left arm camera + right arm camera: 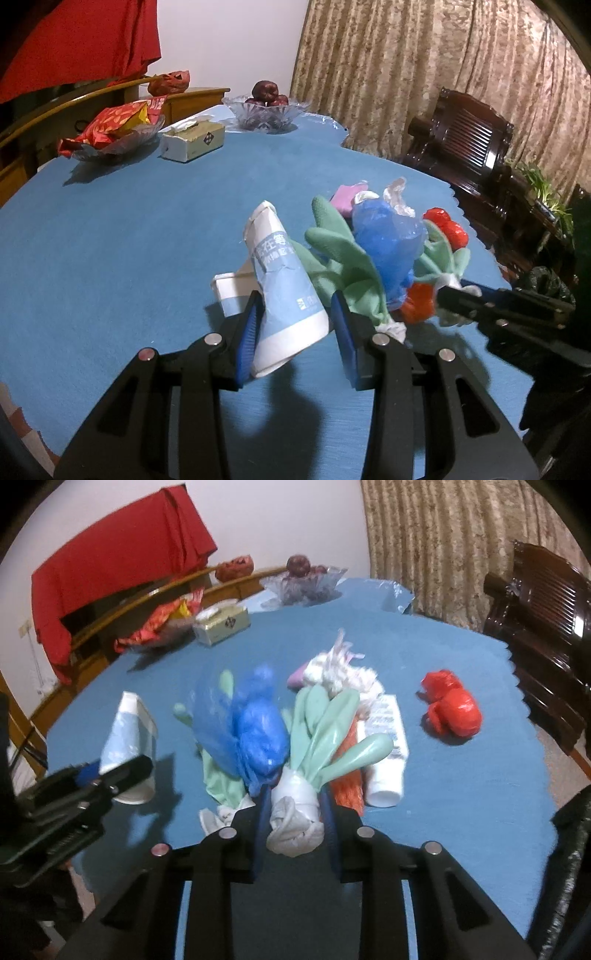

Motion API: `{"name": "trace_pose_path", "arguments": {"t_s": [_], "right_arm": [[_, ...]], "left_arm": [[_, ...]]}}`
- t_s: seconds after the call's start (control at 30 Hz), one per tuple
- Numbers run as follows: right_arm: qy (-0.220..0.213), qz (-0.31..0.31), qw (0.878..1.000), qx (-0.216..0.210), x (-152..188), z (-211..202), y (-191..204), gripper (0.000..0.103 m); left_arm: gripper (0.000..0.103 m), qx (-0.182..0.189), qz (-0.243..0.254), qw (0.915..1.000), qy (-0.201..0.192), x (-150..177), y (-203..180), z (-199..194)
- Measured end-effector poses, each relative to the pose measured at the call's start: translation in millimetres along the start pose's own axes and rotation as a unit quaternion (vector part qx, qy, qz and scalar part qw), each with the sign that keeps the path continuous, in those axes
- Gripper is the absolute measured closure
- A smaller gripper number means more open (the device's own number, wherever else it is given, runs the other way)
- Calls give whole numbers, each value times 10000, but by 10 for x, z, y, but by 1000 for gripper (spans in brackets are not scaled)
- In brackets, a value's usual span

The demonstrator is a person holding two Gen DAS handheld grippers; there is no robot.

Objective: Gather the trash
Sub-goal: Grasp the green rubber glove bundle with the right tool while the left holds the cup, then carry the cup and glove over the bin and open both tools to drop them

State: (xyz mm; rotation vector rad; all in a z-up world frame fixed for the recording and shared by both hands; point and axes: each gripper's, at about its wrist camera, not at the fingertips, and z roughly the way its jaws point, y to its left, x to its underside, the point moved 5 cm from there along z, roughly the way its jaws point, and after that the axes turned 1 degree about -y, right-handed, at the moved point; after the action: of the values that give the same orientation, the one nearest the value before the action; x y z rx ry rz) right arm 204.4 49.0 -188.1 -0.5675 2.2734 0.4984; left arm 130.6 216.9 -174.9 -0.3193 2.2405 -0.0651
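Note:
My left gripper (295,314) is shut on a crushed blue-and-white paper cup (284,284) and holds it above the blue table (110,240); the cup also shows in the right wrist view (127,734). My right gripper (293,805) is shut on the white cuff of a green rubber glove (332,723), with a blue plastic bag (255,731) hanging against it. In the left wrist view the glove (343,254) and blue bag (384,243) hang from the right gripper (454,288). A red bag (452,705), a white bottle (386,746), an orange wrapper (347,779) and white crumpled plastic (340,668) lie on the table.
A tissue box (194,140), a glass dish of red snack packets (114,129) and a glass fruit bowl (266,107) stand at the far side. A dark wooden chair (469,136) is beyond the right edge. A black bin bag (543,284) sits low at the right.

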Motion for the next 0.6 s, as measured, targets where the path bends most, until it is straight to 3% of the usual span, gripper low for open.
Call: {"name": "trace_pose_path", "arguments": {"t_s": [0.2, 0.6], "right_arm": [[-202, 175, 9996, -60, -38, -296, -112, 76], [-745, 452, 9956, 329, -60, -973, -487, 76]], "left_arm": [[66, 201, 91, 9997, -108, -81, -207, -130], [66, 819, 461, 9953, -217, -169, -902, -336]]}}
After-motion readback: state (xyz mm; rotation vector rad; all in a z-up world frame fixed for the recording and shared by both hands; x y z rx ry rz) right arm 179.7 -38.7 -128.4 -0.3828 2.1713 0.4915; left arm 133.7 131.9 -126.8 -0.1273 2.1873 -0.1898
